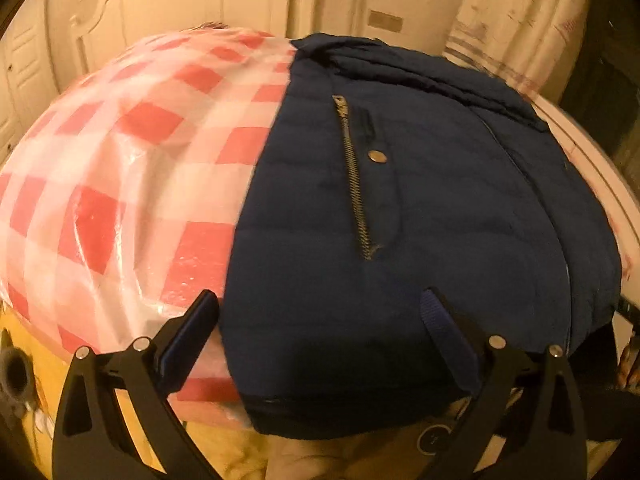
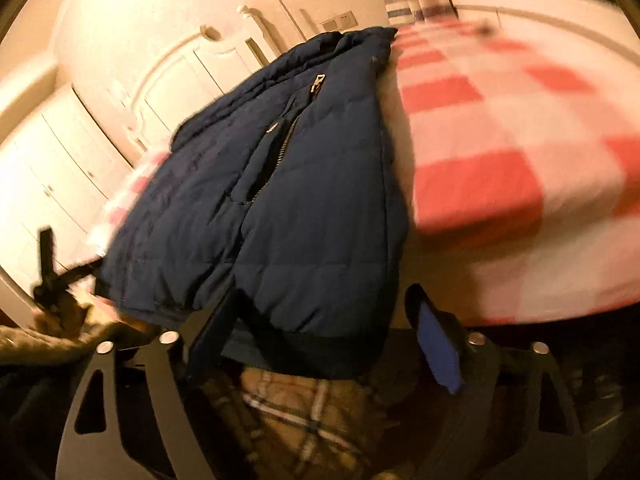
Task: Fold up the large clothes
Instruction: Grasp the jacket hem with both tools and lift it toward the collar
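A navy puffer jacket (image 1: pixel 420 208) lies folded on a table with a red and white checked cover (image 1: pixel 132 168). A metal zip (image 1: pixel 356 184) and a snap run down its front. My left gripper (image 1: pixel 320 304) is open and hovers over the jacket's near hem, its fingers apart and empty. In the right wrist view the jacket (image 2: pixel 288 208) hangs over the table's near edge. My right gripper (image 2: pixel 320 308) is open at the hem, holding nothing. The checked cover (image 2: pixel 512 168) lies to its right.
White panelled cupboard doors (image 1: pixel 192 12) stand behind the table. A striped curtain (image 1: pixel 520 20) hangs at the back right. Plaid fabric (image 2: pixel 296 416) shows below the table edge. The other gripper (image 2: pixel 52 272) shows at the left in the right wrist view.
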`<move>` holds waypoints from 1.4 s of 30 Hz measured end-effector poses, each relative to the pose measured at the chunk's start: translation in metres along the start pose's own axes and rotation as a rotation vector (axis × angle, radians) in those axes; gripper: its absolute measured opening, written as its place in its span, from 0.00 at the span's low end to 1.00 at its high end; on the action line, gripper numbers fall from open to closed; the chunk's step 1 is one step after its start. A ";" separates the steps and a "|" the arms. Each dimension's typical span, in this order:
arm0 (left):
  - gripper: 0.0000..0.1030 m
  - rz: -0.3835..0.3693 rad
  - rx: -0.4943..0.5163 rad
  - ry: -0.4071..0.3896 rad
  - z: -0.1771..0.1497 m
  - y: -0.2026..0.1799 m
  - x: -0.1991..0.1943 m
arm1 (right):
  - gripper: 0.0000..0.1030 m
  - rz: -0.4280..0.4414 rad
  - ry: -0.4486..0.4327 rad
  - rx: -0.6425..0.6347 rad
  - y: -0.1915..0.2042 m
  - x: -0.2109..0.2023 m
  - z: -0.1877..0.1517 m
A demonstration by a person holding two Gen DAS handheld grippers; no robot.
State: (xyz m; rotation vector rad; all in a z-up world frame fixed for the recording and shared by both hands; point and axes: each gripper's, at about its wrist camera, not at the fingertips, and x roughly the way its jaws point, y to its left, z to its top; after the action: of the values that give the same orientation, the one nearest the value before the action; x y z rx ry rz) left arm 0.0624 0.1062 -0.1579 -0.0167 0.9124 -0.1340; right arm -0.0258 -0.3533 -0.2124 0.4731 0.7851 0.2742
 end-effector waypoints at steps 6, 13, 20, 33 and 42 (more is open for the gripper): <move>0.80 -0.018 0.032 0.023 -0.007 -0.002 -0.005 | 0.62 0.086 -0.015 0.010 0.000 0.011 -0.005; 0.40 -0.025 -0.023 0.011 -0.007 0.008 -0.024 | 0.43 0.090 -0.063 -0.065 0.021 -0.006 -0.009; 0.72 0.033 -0.039 0.054 -0.005 0.012 -0.010 | 0.50 0.116 -0.062 -0.045 0.015 -0.003 -0.008; 0.14 -0.200 -0.059 -0.026 0.006 0.001 -0.041 | 0.23 0.122 -0.210 -0.131 0.033 -0.027 -0.012; 0.14 -0.528 -0.278 -0.244 0.038 0.025 -0.101 | 0.17 0.179 -0.383 -0.160 0.056 -0.071 0.003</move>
State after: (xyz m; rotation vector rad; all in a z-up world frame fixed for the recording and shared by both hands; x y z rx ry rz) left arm 0.0341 0.1415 -0.0565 -0.5238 0.6597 -0.4841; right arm -0.0752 -0.3349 -0.1390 0.4282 0.3448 0.3954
